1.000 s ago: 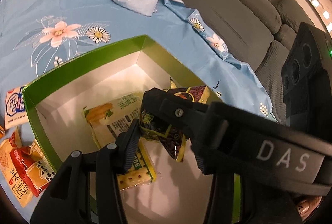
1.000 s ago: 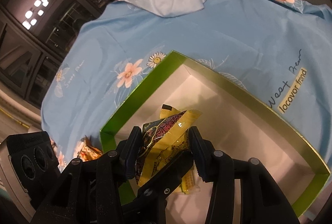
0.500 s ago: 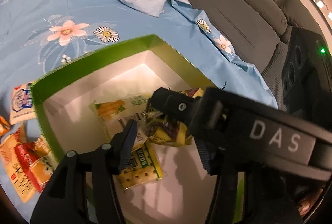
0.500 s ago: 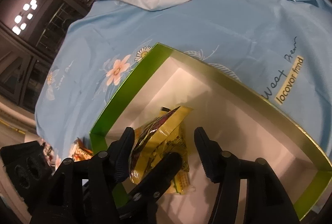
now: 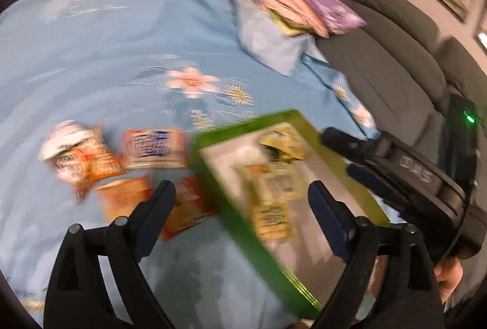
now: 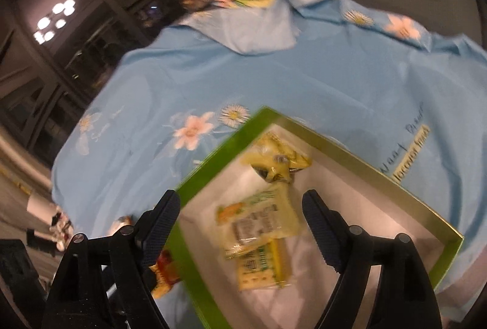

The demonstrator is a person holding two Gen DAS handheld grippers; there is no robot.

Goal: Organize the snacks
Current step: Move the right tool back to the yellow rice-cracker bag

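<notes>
A green box (image 6: 219, 155) with a white inside lies on the blue flowered cloth. A yellow-and-dark packet (image 6: 274, 160) lies loose at its far corner, above a pale corn packet (image 6: 261, 216) and a cracker pack (image 6: 261, 268). My right gripper (image 6: 240, 216) hangs over the box, its jaws opening with nothing between them. My left gripper (image 5: 240, 201) straddles the box's left wall (image 5: 231, 207), its jaws also opening and empty. Several loose snacks lie left of the box: a white-and-orange bag (image 5: 79, 158), a flat orange pack (image 5: 155, 148) and a red pack (image 5: 188, 207). The left wrist view is motion-blurred.
Folded pink and purple cloths (image 5: 298, 9) are piled at the cloth's far edge. A grey sofa (image 5: 395, 61) runs along the right. The right gripper's body (image 5: 411, 173) reaches over the box's right rim, with a hand (image 5: 447, 277) under it. Dark windows stand beyond the cloth.
Both grippers opened and let go of the yellow-and-dark packet, which now lies in the box. The left gripper swung left toward the loose snacks. The right gripper lifted.
</notes>
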